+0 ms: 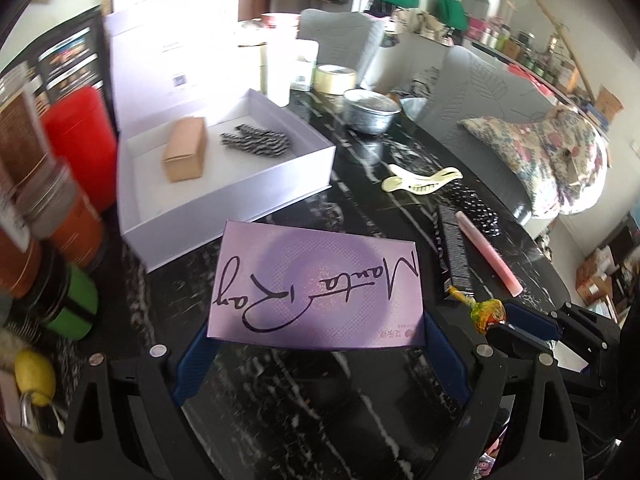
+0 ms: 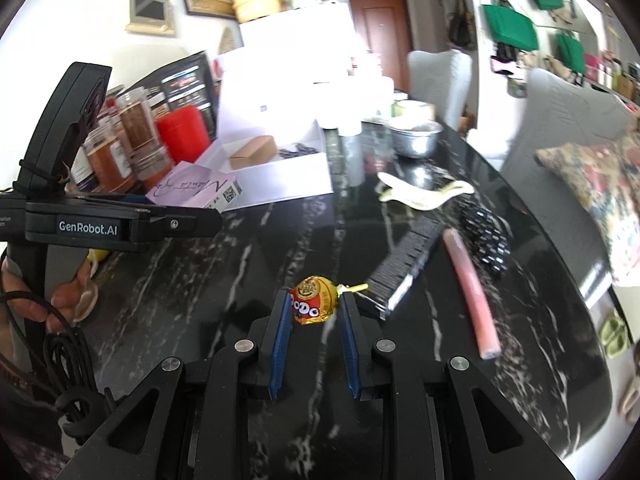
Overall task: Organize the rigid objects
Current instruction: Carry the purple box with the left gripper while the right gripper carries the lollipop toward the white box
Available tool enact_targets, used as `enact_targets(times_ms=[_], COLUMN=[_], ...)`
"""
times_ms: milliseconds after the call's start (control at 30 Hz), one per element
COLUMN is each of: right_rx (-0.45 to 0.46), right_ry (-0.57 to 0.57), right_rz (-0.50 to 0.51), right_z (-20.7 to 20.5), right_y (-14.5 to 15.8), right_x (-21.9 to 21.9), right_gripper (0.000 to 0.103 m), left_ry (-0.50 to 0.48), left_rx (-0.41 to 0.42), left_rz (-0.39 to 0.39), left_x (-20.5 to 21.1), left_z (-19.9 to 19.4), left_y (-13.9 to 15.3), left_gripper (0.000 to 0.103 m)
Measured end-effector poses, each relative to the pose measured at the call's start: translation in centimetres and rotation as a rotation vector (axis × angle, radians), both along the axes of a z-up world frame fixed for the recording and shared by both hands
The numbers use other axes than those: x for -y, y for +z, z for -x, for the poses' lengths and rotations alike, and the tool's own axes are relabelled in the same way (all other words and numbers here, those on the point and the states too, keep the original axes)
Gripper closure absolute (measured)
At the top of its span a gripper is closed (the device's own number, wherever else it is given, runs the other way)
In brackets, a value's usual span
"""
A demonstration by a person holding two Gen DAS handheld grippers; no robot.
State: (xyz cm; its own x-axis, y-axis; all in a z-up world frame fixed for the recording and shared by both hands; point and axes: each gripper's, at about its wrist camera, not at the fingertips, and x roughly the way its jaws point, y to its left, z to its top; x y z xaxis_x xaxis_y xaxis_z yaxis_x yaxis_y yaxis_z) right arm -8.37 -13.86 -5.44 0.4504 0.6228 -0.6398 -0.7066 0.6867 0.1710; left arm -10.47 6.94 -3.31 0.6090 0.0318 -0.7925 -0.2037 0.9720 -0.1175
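A: The purple box (image 1: 316, 288) is being held between the blue fingers (image 1: 192, 364) of the left gripper (image 1: 316, 344), which are spread wide to span its width, and it is being carried just in front of the open white box (image 1: 224, 168).

B: And on the other side, the lollipop (image 2: 314, 298) is being bracketed by the right gripper (image 2: 314, 312), its fingers (image 2: 280, 332) set narrow. Whether the wrapper is actually being pinched cannot be told; a sliver of gap may be showing on one side.

A: So two pickups are being worked at once, it is being judged. The white box is already being used as the bin: a cardboard carton (image 1: 185, 148) and a zebra-striped clip (image 1: 256, 140) are lying inside.

B: Next, the purple box is probably being called on to be lifted over the near wall and set beside the carton, where room is being left.

A: Farther out on the dark marble tabletop (image 2: 240, 264), a cream hair claw (image 1: 420, 181), a black comb (image 1: 452, 252) and a pink tube (image 1: 490, 254) are waiting.
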Motion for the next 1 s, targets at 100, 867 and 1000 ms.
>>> enact_targets(times_ms=[100,867,1000], right_rx=[0.004,-0.074,-0.066], right_ry=[0.038,0.142,0.165], right_rz=[-0.007,0.048,0.097], right_z=[0.1,0.3,0.4], right_y=[0.0,-2.8,-3.6], right_x=[-0.7,-3.2,-4.3], right_gripper=[0.083,0.063,0.063], left_ry=[0.040,0.048,0.052], left_rx=[-0.002,-0.016,-0.025], left_rz=[-0.001,0.041,0.043], left_x=[-0.7,-1.4,-1.6], left_z=[0.9,1.3,1.2], left_y=[0.0,-1.2,-1.5], left_gripper=[0.010,0.010,0.010])
